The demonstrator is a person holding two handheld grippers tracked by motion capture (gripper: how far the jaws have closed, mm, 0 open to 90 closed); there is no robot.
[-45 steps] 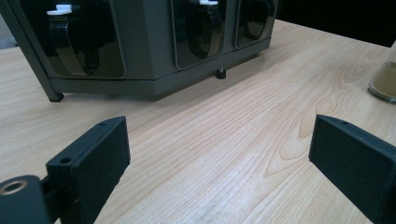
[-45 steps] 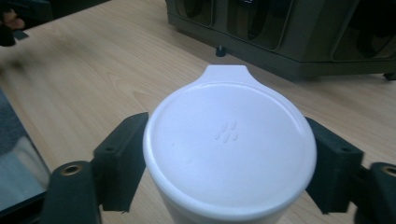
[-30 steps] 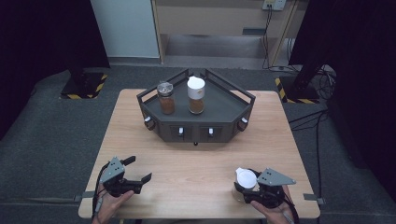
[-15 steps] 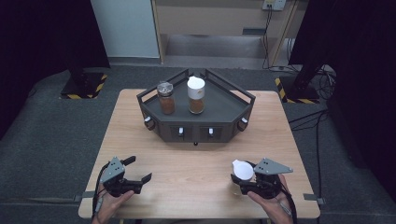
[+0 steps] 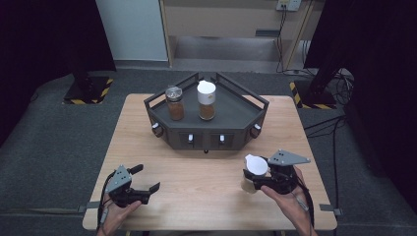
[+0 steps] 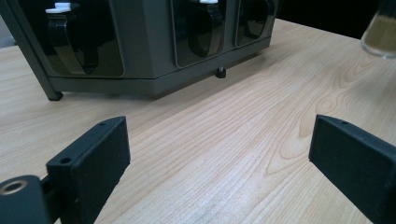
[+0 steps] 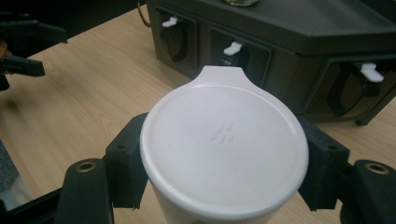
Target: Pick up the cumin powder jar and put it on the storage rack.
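Observation:
My right gripper (image 5: 256, 178) is shut on a jar with a white flip lid (image 5: 255, 165) and brown contents, holding it upright a little above the table's front right. In the right gripper view the black jaws press on both sides of the jar just under its lid (image 7: 224, 140). My left gripper (image 5: 146, 178) rests at the front left, open, with only bare wood between its jaws (image 6: 219, 154). The lifted jar's bottom (image 6: 380, 32) shows at the top right of the left gripper view.
A dark grey angular rack (image 5: 236, 115) stands at the table's far middle, with small white levers on its front panels (image 7: 233, 46). On it stand a clear-lidded jar (image 5: 174, 103) and a white-lidded jar (image 5: 206, 101), both with brown contents. Light wooden table (image 5: 196, 167).
My right gripper has risen off the table with the white-lidded jar and drifted slightly away from the front edge. The left gripper has stayed put.

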